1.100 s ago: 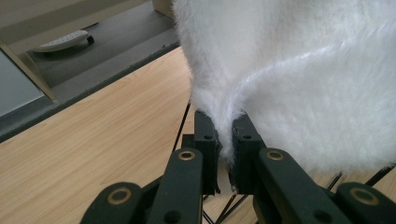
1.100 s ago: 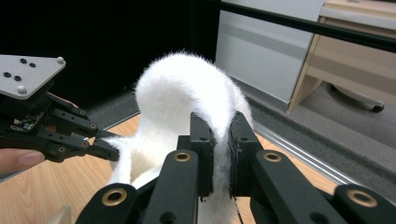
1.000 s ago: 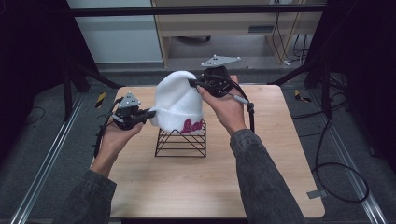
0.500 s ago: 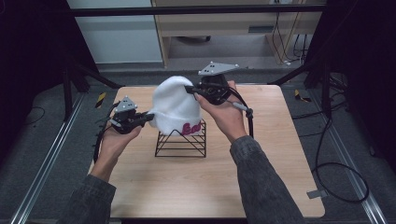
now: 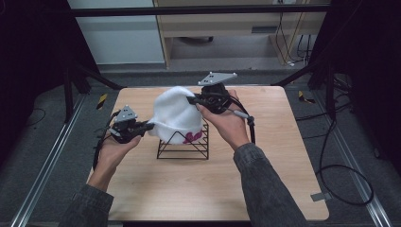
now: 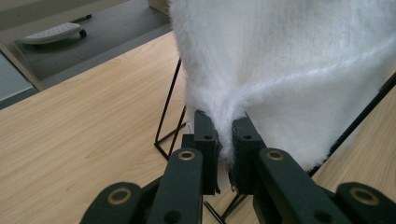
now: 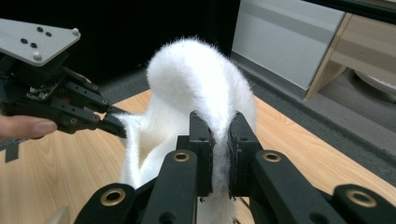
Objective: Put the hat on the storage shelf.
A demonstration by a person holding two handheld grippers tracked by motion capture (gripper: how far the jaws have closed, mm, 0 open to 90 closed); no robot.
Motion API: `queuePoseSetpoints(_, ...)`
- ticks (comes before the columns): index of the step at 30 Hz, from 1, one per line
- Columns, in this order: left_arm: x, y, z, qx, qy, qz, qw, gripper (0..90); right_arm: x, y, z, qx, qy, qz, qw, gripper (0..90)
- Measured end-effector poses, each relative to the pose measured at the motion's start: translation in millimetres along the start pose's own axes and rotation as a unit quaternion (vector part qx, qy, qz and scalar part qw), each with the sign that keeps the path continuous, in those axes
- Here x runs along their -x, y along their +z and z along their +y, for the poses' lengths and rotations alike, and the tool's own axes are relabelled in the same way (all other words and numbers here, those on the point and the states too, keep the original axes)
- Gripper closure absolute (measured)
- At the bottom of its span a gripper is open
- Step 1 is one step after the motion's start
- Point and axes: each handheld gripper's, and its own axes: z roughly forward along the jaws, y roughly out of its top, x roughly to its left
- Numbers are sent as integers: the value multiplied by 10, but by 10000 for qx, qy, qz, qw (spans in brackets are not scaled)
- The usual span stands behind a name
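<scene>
High view is dim overall, with even overhead light on the table (image 5: 283, 156); its surroundings go near black at the left and right edges, shadows are soft and there is no glare. Both gripper views are brighter: the white hat (image 6: 289, 60) is nearly blown out, and the near jaws are soft. Backgrounds are slightly blurred, with mild edge stretch.

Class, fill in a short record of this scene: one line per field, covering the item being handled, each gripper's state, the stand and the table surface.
Item: white fluffy hat with a pink mark near its rim
Left gripper: shut on the hat's lower edge
Right gripper: shut on the hat's fabric, on the opposite side
Stand: black wire rack, under the hat
Hat position: draped over the rack's top, held between both grippers
Surface: light wooden table
</scene>
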Motion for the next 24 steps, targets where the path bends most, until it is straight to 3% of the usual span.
queuePoseSetpoints(5, -20, -11, -52, -15, -30, 2, 10000, 834, -58, 8, -14, -51, -47, 60, 10000, 831)
queuePoseSetpoints(6, -34, 10, -80, -14, -126, -65, 9999, 834, -85, 15, -21, -87, -90, 86, 9999, 830)
queuePoseSetpoints(9, -32, 35, -101, -85, -45, -36, 9999, 834, -105, 30, -35, -218, -141, 76, 9996, 829)
queuePoseSetpoints(19, -13, 60, -220, -179, -88, -125, 9997, 834, -130, 56, -133, -339, -96, 197, 9992, 825)
queuePoseSetpoints(20, -6, 70, -235, -279, 27, -57, 9996, 834, -135, 69, -139, -435, -168, 165, 9988, 824)
queuePoseSetpoints(24, -4, 63, -275, -201, -67, -99, 9997, 834, -153, 59, -189, -463, -146, 148, 9987, 824)
